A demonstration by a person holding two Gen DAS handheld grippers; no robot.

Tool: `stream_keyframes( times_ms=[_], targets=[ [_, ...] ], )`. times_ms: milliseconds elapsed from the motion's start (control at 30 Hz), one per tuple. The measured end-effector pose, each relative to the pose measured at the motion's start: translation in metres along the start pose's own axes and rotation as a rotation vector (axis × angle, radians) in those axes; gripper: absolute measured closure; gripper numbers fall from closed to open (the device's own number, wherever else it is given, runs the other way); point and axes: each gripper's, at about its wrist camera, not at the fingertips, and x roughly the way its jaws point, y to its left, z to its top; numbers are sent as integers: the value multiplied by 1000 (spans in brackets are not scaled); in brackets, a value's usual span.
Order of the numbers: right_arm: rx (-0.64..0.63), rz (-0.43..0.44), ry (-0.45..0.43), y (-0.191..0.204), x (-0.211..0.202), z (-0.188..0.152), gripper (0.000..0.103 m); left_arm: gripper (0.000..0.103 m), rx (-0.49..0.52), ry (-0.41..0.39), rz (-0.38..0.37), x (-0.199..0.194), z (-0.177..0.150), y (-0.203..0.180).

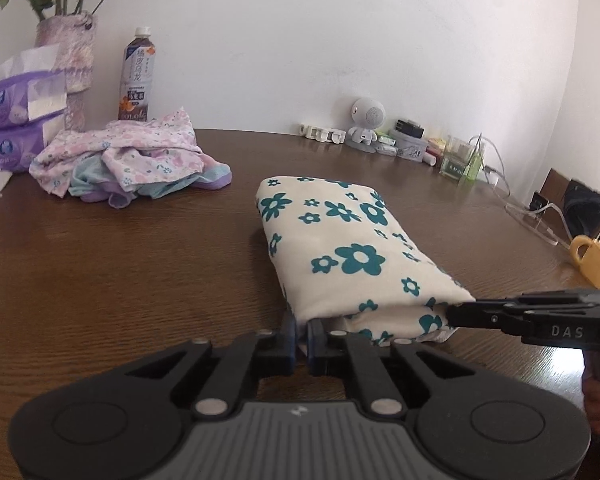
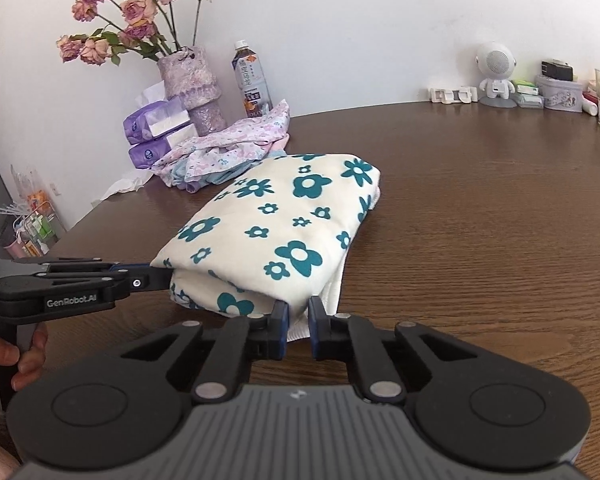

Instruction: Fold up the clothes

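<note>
While both tools pinch the near end of the folded floral cloth [image 2: 284,224], the bundle lies on the wooden table [image 2: 480,216] just ahead of them, probably so its layers stay stacked. Left gripper [image 1: 300,330] clamps the near-left corner, right gripper [image 2: 298,322] the near-right edge, both angled downward with fingers nearly together.

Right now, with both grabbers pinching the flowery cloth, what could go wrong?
1. Both the left gripper and the right gripper pinch only the near edge of the folded flowery cloth, so lifting might let the layers fall open.
2. Swinging it toward the wall could knock the bottle or the vase behind the pile of unfolded clothes.
</note>
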Motion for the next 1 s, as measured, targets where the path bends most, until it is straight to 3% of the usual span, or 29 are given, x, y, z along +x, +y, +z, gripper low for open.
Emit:
stream_keyframes(
  times_ms=[333, 400, 467, 500, 567, 633, 800, 833, 900, 933, 1000],
  targets=[
    [20, 11, 2, -5, 1, -1, 92, 96, 26, -3, -25, -6, -3, -8],
    [10, 36, 2, -6, -7, 0, 89, 81, 34, -4, -57, -14, -1, -9],
    [44, 86, -10, -10, -17, 4, 80, 51, 18, -36, -100, -26, 4, -7],
    [72, 108, -25, -14, -22, 8, 75, 46, 6, -55, -118, -31, 8, -6],
    [133, 139, -62, -20, -27, 16, 52, 40, -35, -96, -138, -35, 20, -2],
    [195, 146, -84, -24, -23, 25, 47, 37, -85, -85, -111, -26, 32, 0],
    [251, 79, -25, -24, 11, 38, 49, 39, -159, -16, -44, 9, 39, 3],
    [243, 66, -12, -23, 16, 38, 54, 40, -162, -5, -44, 14, 37, 4],
    [226, 52, 11, -20, 22, 36, 61, 52, -164, 8, -65, 19, 32, 4],
    [221, 48, 16, -19, 24, 34, 64, 64, -163, 12, -78, 21, 30, 4],
    [212, 46, 17, -19, 24, 32, 71, 65, -145, 7, -80, 21, 28, 2]
  ],
)
